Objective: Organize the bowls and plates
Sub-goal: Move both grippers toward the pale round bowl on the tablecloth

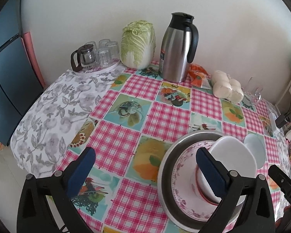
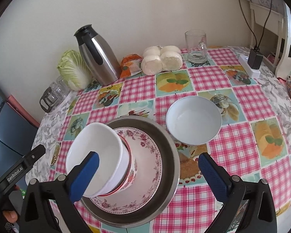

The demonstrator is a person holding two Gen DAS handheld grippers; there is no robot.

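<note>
A metal plate [image 2: 171,156] lies near the table's front edge with a pink floral plate [image 2: 151,156] in it. On the floral plate a red-patterned bowl [image 2: 131,175] stands with a white bowl [image 2: 95,147] nested in it, and the pair leans left. A separate white bowl [image 2: 194,120] sits just right of the metal plate [image 1: 165,163]. My left gripper [image 1: 147,171] hangs open, its right finger in front of the stacked white bowl [image 1: 232,155]. My right gripper [image 2: 149,176] is open over the plates, holding nothing.
At the back stand a steel thermos jug [image 1: 177,48], a cabbage [image 1: 137,42], a tray of glasses with a small pot [image 1: 95,56], bagged buns [image 2: 161,59], a snack bag [image 2: 130,66] and a glass mug [image 2: 197,46]. A power strip with charger [image 2: 252,64] lies far right.
</note>
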